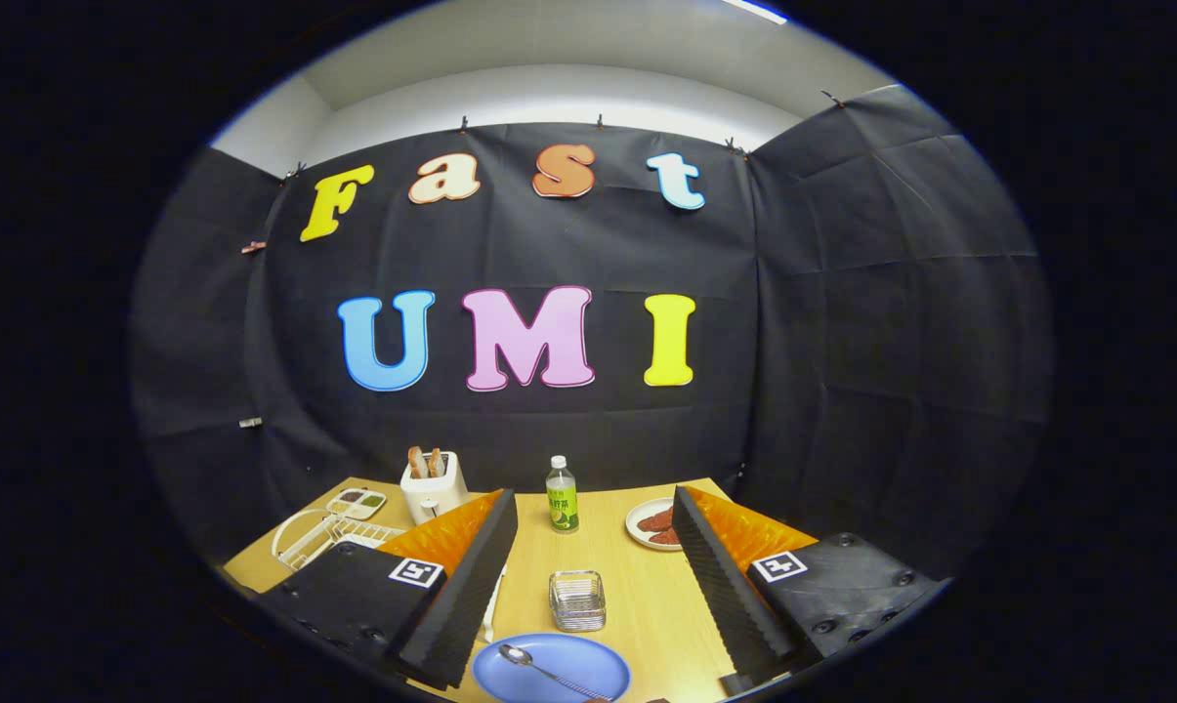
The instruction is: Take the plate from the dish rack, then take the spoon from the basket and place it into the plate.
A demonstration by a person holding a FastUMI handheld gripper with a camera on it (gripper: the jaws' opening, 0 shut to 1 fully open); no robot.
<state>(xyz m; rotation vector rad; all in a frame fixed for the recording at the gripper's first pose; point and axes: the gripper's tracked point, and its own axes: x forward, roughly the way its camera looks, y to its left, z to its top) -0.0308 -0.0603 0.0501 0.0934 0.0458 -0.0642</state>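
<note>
Open tongs (pixel 593 576) above wooden table (pixel 637 586); spoon (pixel 539 666) lies in plate (pixel 552 669).

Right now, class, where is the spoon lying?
In the gripper view, the spoon lies in the blue plate on the table, between the open gripper fingers, just nearer than the wire basket.

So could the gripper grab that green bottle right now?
Probably yes. The hand-held gripper is open, and the bottle stands upright well beyond its fingers. Only the little wire basket sits between, low on the table, so going over or beside it should work.
</note>
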